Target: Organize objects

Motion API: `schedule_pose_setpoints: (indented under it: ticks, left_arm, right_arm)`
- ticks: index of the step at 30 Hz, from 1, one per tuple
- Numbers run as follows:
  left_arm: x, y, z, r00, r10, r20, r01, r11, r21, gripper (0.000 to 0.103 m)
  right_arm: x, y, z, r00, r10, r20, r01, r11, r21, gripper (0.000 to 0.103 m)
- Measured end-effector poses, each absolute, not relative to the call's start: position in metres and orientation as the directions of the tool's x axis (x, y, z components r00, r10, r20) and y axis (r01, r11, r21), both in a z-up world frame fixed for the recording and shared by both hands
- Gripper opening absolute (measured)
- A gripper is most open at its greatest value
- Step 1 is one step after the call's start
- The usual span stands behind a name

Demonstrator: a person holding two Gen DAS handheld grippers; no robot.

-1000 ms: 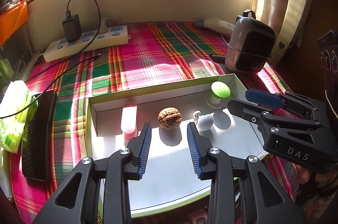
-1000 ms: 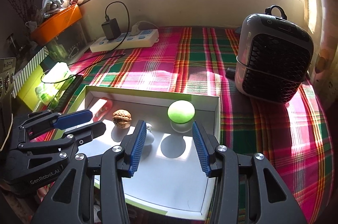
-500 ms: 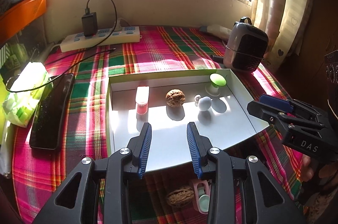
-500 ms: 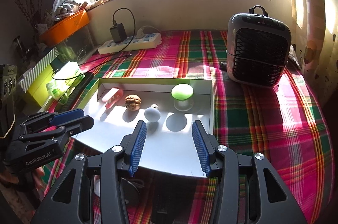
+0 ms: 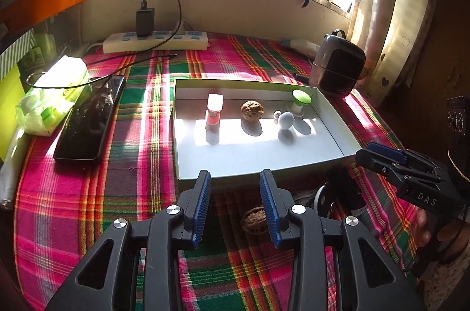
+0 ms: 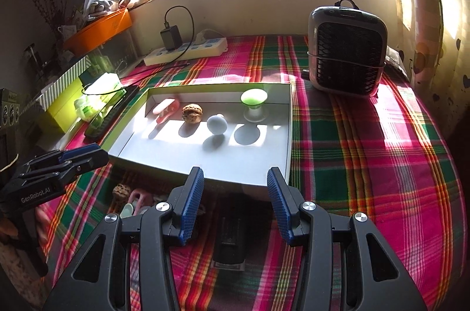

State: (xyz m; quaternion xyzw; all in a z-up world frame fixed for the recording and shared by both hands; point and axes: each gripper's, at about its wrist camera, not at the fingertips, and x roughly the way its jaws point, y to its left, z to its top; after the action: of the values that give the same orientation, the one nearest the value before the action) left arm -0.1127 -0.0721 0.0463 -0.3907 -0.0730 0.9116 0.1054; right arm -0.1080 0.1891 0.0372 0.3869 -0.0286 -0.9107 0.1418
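A shallow white tray (image 5: 249, 158) with a green rim lies on the plaid cloth. Along its far side stand a pink-and-red piece (image 5: 213, 109), a walnut (image 5: 252, 110), a pale grey egg-shaped piece (image 5: 285, 120) and a green mushroom-shaped piece (image 5: 301, 99). My left gripper (image 5: 235, 176) hangs open just before the tray's near edge, with nothing between its fingers. A second walnut (image 5: 255, 220) lies on the cloth below it. My right gripper (image 6: 235, 173) is open and empty too, at the near edge of the tray (image 6: 176, 152). A black block (image 6: 230, 234) lies under it.
A small grey heater (image 6: 346, 46) stands beyond the tray's right corner. At the back lies a power strip (image 5: 155, 42) with a charger and cable. A black phone (image 5: 91, 120) and a tissue pack (image 5: 53, 93) lie to the left. A walnut (image 6: 121, 190) and pink bits (image 6: 138, 201) lie before the tray.
Both grippers have drawn back from over the tray to just before its near edge. The loose things on the cloth in front of the tray have come into view. Both stay open.
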Motion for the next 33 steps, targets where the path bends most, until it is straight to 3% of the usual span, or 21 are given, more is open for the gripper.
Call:
schedule_pose_setpoints:
  ticks: [18, 33]
  left_arm:
    - [-0.095, -0.078, 0.02, -0.63, 0.308, -0.713, -0.143, -0.948, -0.283, 0.034]
    - [-0.1, -0.077, 0.015, -0.616, 0.325, -0.717, -0.148, -0.942, -0.3, 0.035]
  right_arm:
    - [-0.085, 0.183, 0.009, -0.628, -0.247, -0.738, 0.235, -0.964, 0.122, 0.049]
    - [-0.092, 0.172, -0.005, -0.603, -0.154, -0.783, 0.238, -0.971, 0.008, 0.05]
